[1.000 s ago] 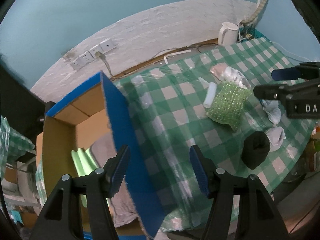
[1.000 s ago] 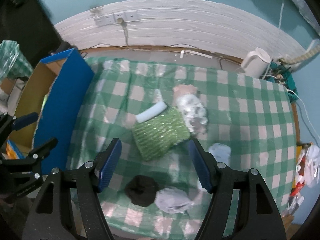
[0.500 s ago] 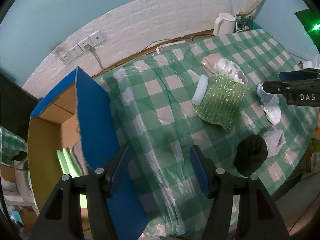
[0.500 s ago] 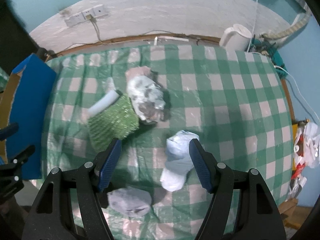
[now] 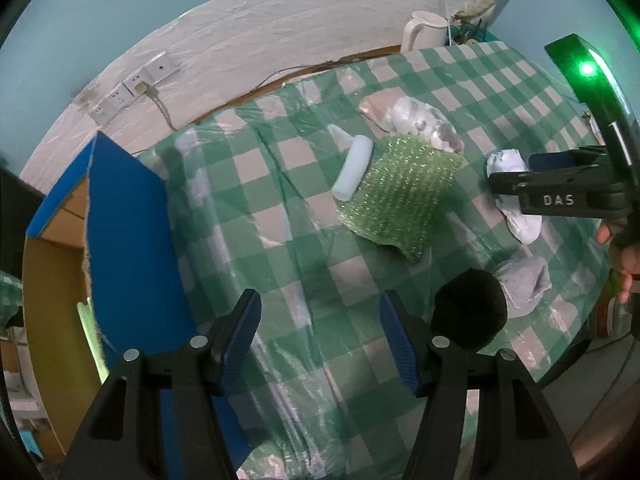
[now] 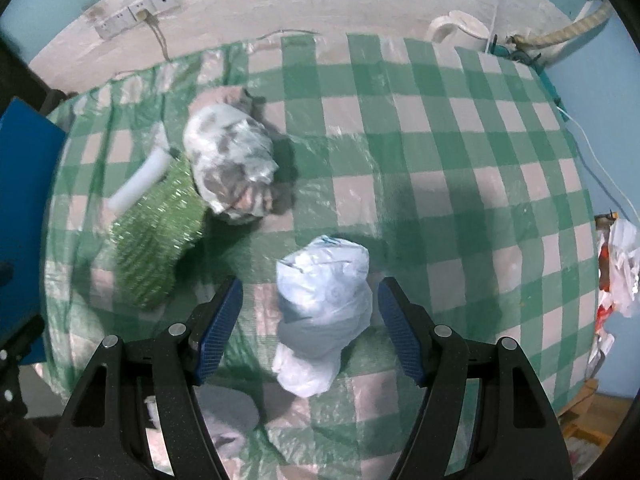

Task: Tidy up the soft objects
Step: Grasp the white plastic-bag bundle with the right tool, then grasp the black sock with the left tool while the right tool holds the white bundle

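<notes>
Soft items lie on a green checked tablecloth (image 5: 256, 216): a glittery green cloth (image 5: 400, 196) with a white foam roll (image 5: 352, 168) on its edge, a mottled white bundle (image 6: 230, 156), a pale blue bagged bundle (image 6: 324, 300), a grey lump (image 5: 522, 286) and a black fuzzy ball (image 5: 468, 314). My right gripper (image 6: 310, 330) hangs open straddling the pale blue bundle, pads apart from it. My left gripper (image 5: 320, 340) is open over bare cloth, the black ball just right of its right finger. The right gripper (image 5: 560, 190) also shows at the left wrist view's right edge.
A cardboard box with a blue flap (image 5: 128, 240) stands at the table's left end, something light green inside. A white kettle (image 5: 424, 30) and cables sit at the far wall. Wall sockets (image 5: 132, 88) are behind. A person's hand (image 5: 624, 256) holds the right gripper.
Both grippers sank toward the table. The left one swung right, away from the box, over the cloth. The right one shifted from the green cloth to straddle the pale blue bundle.
</notes>
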The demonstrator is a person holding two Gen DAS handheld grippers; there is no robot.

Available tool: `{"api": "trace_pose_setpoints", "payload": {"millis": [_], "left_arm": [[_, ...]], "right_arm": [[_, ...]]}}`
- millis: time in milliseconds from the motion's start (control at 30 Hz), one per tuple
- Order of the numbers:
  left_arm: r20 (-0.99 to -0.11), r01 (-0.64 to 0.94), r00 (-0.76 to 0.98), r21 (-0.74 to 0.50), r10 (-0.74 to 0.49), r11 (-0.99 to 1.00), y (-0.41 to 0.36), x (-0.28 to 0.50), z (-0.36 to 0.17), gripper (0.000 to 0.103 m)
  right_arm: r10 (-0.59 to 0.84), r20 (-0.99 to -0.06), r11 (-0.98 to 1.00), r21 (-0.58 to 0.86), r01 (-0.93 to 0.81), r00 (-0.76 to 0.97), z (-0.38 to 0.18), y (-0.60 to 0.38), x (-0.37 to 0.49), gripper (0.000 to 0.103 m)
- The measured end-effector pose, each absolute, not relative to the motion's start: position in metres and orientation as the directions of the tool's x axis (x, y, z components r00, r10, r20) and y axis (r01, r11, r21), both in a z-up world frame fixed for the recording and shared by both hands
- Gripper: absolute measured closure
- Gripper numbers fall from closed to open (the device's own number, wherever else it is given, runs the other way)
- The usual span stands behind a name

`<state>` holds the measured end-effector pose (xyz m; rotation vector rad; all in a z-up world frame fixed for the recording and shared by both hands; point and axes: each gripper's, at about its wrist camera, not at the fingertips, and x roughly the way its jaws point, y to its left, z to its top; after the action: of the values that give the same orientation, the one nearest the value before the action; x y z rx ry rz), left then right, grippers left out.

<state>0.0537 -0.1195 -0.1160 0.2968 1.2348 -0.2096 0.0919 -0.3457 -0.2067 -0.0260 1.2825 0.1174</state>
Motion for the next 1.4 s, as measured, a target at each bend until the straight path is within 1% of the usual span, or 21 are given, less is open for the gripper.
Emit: {"api": "trace_pose_setpoints", "payload": {"millis": [267, 300, 367, 400, 467, 533, 733, 800, 833, 1067, 1167, 1400], "left_arm": [[-0.953, 0.318, 0.302, 0.099, -0.002, 0.943, -0.126, 0.059, -0.127, 0.04], [-0.953, 0.317, 0.302, 0.101, 0.001, 0.943, -0.126, 0.058, -0.127, 0.04], [-0.955, 0.316, 0.297, 0.101, 0.003, 0.943, -0.127, 0.058, -0.129, 0.04], [-0.955, 0.315, 0.296, 0.1, 0.002, 0.944, -0.127, 0.058, -0.129, 0.04], [-0.955, 0.317, 0.295, 0.094, -0.004, 0.944, -0.128, 0.057, -0.128, 0.04], [-0.954, 0.323, 0.299, 0.094, -0.008, 0.942, -0.13, 0.055, -0.126, 0.04], [-0.95, 0.352, 0.312, 0.096, -0.02, 0.931, -0.138, 0.048, -0.121, 0.039], [-0.948, 0.359, 0.316, 0.098, -0.023, 0.928, -0.14, 0.045, -0.12, 0.034], [-0.947, 0.361, 0.319, 0.097, -0.025, 0.927, -0.141, 0.044, -0.12, 0.034], [-0.95, 0.383, 0.307, 0.073, -0.052, 0.921, -0.15, 0.038, -0.119, 0.033], [-0.951, 0.398, 0.299, 0.056, -0.071, 0.916, -0.157, 0.035, -0.12, 0.028], [-0.958, 0.425, 0.272, 0.036, -0.089, 0.905, -0.175, 0.03, -0.129, 0.027]], "right_arm": [[0.061, -0.967, 0.994, 0.037, -0.098, 0.249, -0.23, -0.352, 0.093, 0.033], [0.058, -0.967, 0.994, 0.033, -0.103, 0.25, -0.232, -0.353, 0.092, 0.035], [0.053, -0.968, 0.993, 0.025, -0.115, 0.245, -0.235, -0.353, 0.09, 0.055], [0.053, -0.969, 0.993, 0.025, -0.119, 0.24, -0.237, -0.354, 0.089, 0.055], [0.057, -0.97, 0.991, 0.025, -0.133, 0.237, -0.239, -0.352, 0.084, 0.059], [0.044, -0.969, 0.988, 0.007, -0.152, 0.243, -0.239, -0.35, 0.079, 0.061], [0.056, -0.963, 0.984, 0.009, -0.177, 0.262, -0.226, -0.346, 0.063, 0.062], [0.067, -0.961, 0.984, 0.019, -0.179, 0.267, -0.216, -0.347, 0.06, 0.062], [0.072, -0.961, 0.984, 0.023, -0.179, 0.268, -0.21, -0.345, 0.058, 0.062], [0.115, -0.955, 0.98, 0.065, -0.186, 0.273, -0.187, -0.341, 0.043, 0.062], [0.128, -0.95, 0.978, 0.072, -0.197, 0.284, -0.178, -0.341, 0.033, 0.062], [0.151, -0.946, 0.972, 0.088, -0.22, 0.288, -0.17, -0.342, 0.023, 0.062]]}}
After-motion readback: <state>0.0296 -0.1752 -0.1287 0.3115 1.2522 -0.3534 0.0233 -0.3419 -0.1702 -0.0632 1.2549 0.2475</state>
